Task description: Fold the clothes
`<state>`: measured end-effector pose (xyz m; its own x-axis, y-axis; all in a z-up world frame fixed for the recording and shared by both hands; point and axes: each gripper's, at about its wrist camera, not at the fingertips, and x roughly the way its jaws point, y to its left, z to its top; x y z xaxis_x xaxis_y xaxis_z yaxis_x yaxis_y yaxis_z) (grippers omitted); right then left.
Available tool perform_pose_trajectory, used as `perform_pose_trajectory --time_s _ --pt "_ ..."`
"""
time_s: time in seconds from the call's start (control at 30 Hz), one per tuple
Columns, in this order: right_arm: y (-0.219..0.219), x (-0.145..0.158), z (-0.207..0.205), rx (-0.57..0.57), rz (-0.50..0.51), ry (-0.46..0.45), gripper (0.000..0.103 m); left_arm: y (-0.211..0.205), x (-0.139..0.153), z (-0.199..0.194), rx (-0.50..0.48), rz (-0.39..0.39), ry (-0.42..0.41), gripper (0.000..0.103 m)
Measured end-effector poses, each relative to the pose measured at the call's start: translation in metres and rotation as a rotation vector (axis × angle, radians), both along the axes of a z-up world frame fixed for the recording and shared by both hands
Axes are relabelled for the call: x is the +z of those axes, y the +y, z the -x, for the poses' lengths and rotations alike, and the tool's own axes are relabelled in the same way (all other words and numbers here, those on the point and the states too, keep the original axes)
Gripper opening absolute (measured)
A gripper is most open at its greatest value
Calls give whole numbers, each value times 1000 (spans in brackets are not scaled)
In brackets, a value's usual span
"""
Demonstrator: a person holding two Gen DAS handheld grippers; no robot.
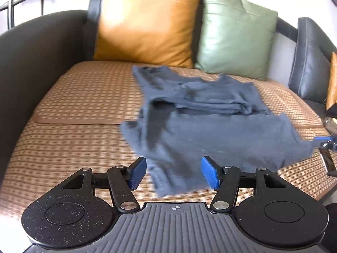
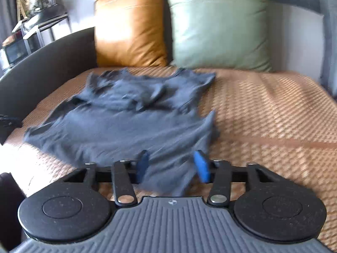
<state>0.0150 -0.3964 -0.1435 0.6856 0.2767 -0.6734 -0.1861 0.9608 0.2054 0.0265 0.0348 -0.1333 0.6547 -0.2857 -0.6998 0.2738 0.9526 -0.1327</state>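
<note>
A grey-blue garment [image 1: 210,130] lies partly folded on the woven sofa seat, its far half bunched in layers. It also shows in the right wrist view [image 2: 126,122]. My left gripper [image 1: 173,174] is open, its blue pads either side of the garment's near left corner. My right gripper [image 2: 172,166] is open, with the garment's near right corner lying between its pads. The right gripper's tip shows at the far right of the left wrist view [image 1: 326,141]. Both views are motion-blurred.
An orange cushion [image 1: 147,19] and a green cushion [image 1: 236,31] lean on the sofa back. A dark armrest [image 1: 31,59] rises on the left. A grey cushion [image 1: 309,59] stands at the right. A side table [image 2: 42,21] stands beyond the armrest.
</note>
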Motion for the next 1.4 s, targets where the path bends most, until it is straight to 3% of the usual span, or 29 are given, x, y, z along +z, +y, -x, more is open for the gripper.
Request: perform_pose_trajectory --time_s 0.1,0.23,0.33,0.4,0.47,0.63,0.87,1.03,1.17,1.23,1.27,1.3,1.33,1.4 --pt "8 -12 -5 -15 -8 14 42 -2 -5 0 5 6 13 72" --pt "14 -43 -24 -2 25 142 43 3 -9 1 24 1 42 74" --pt "9 -29 -15 -3 23 96 46 6 -13 1 39 -3 65 76" --pt "3 -12 -3 -5 14 34 56 9 -15 2 49 -5 80 77" --pt "1 -6 6 -5 27 19 60 11 -18 2 60 -2 95 78" --pt "-8 -13 20 -64 -28 52 60 20 -35 2 137 175 158 78" --pt "-34 -38 24 -208 -334 142 61 29 -58 -2 233 411 238 78" --pt "-57 -66 17 -320 -616 228 61 21 -64 -13 224 429 234 78" --pt "-63 -84 12 -382 -774 217 58 22 -69 -20 244 466 229 76" --pt "-60 -89 4 -391 -789 205 46 19 -71 -27 253 464 229 68" --pt "-58 -91 0 -393 -789 199 42 17 -73 -30 259 460 230 58" --pt "-56 -93 -4 -399 -794 208 34 15 -74 -34 270 442 237 24" --pt "-54 -95 -8 -405 -800 219 20 13 -75 -36 280 427 244 20" --pt "-51 -98 -14 -418 -808 237 14 16 -74 -35 299 448 248 14"
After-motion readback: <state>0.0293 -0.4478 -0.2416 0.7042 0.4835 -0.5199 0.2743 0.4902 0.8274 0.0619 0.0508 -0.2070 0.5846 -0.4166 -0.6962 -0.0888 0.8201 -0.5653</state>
